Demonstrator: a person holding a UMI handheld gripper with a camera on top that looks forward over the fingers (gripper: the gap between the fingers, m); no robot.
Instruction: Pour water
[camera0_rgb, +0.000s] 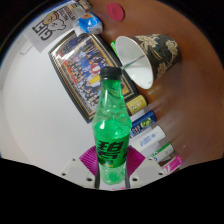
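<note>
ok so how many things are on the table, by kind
Bottles: 1, the green bottle between the gripper fingers
Cups: 1, a patterned paper cup lying on its side
Picture books or boxes: 1
Small packets or cans beside the bottle: about 4, too small to tell apart
Total: about 7

Base of green bottle (112, 140) hidden between gripper (113, 168) pads; label print unreadable; small packets (150, 130) right of bottle blurred, contents not identifiable; framed picture (85, 62) behind bottle indistinct.
</note>
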